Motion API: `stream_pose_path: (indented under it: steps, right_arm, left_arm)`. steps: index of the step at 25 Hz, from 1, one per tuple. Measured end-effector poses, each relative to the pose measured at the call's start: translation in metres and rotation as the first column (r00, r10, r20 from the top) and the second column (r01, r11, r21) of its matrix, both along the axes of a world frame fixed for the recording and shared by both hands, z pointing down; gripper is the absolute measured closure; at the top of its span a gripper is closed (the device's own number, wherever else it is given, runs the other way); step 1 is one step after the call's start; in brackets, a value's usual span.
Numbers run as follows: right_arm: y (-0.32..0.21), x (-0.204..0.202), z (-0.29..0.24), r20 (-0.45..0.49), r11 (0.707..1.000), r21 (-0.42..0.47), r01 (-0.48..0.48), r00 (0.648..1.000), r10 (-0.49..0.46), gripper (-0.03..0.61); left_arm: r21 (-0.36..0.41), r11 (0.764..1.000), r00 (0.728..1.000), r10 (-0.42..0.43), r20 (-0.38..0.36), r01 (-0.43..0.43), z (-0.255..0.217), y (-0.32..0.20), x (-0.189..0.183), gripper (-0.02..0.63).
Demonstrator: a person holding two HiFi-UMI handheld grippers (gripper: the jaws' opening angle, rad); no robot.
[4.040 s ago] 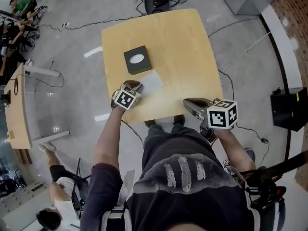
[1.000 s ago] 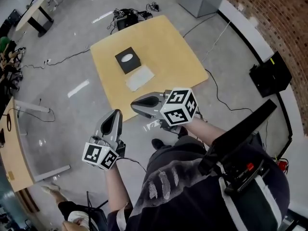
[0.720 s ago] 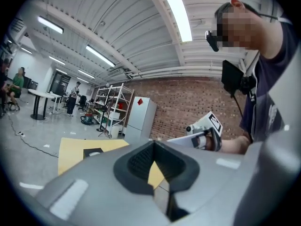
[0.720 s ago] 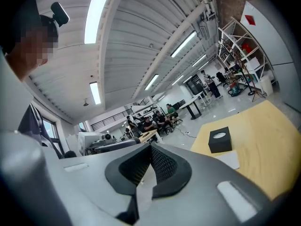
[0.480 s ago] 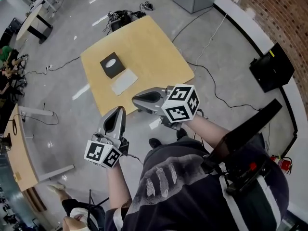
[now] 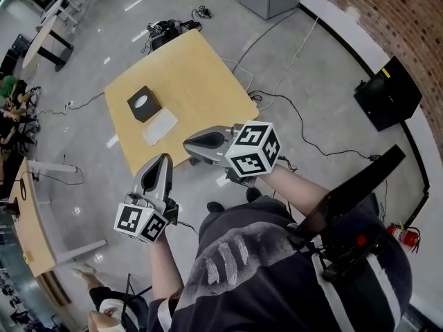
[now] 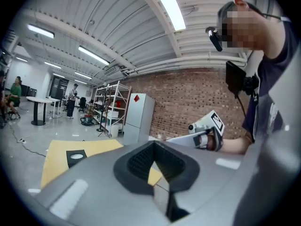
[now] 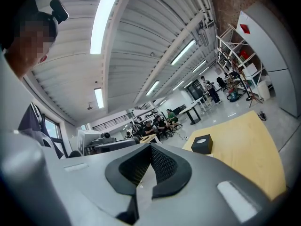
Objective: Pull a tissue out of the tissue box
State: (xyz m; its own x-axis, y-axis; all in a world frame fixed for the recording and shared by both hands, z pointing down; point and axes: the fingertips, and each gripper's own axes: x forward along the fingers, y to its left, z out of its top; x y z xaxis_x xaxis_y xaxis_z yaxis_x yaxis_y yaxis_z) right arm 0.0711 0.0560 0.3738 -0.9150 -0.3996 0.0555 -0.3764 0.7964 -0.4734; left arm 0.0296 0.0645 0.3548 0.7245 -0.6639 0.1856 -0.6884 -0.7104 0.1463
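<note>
1 tissue [image 6: 160,126] beside tissue box [image 6: 143,104], clearest in head view

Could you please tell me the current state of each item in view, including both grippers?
tissue box: upright on the table, white tissue showing in its top opening.
tissue: out of the box, lying flat on the table beside it.
left gripper: shut, empty, held in the air.
right gripper: shut, empty, held in the air.
</note>
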Motion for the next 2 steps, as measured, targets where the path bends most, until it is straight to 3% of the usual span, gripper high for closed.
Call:
stream_pose_path:
  steps: [2]
  right_arm:
    - [-0.0007,0.0143,-0.0024,0.007,1.000,0.004,-0.001,1.000,0.001,0.580]
  left_arm:
    - [-0.008,1.000,1.000,0.008,0.016,-0.008,0.0015,0.0003,0.0142,0.614]
